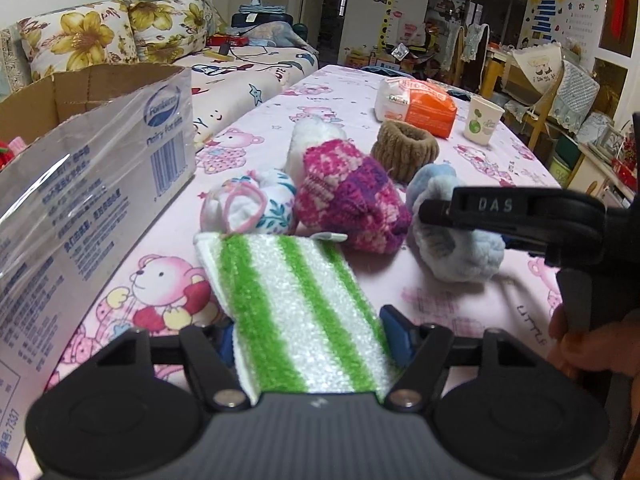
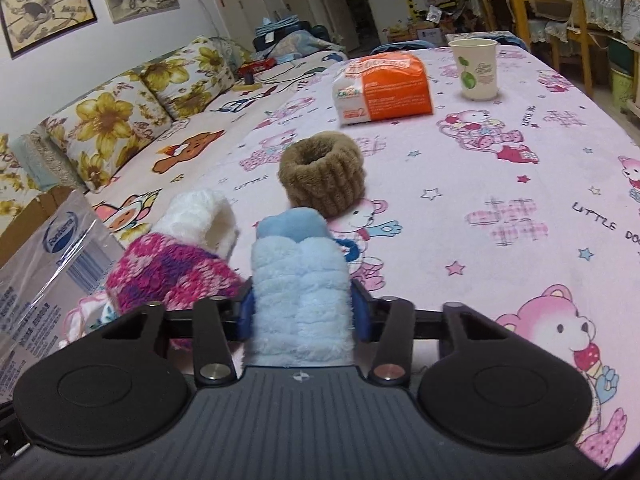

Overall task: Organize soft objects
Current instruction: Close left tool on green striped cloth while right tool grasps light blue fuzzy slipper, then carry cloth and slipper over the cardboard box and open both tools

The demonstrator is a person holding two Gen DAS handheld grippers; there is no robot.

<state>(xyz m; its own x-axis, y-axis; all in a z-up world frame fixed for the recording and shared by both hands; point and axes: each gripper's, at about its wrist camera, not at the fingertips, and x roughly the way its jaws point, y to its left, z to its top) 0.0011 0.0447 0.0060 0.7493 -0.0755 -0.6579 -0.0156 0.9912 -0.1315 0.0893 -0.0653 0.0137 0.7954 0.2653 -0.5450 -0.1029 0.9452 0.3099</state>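
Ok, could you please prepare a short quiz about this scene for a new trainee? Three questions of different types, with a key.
1. True or false: the right gripper is closed on the light blue fluffy item.
2. Multiple choice: what lies between the fingers of the left gripper? A) a paper cup B) a green-and-white striped cloth C) an orange packet
3. Short answer: what colour is the ring-shaped soft item beyond the blue one?

Key
1. True.
2. B, the green-and-white striped cloth.
3. Brown.
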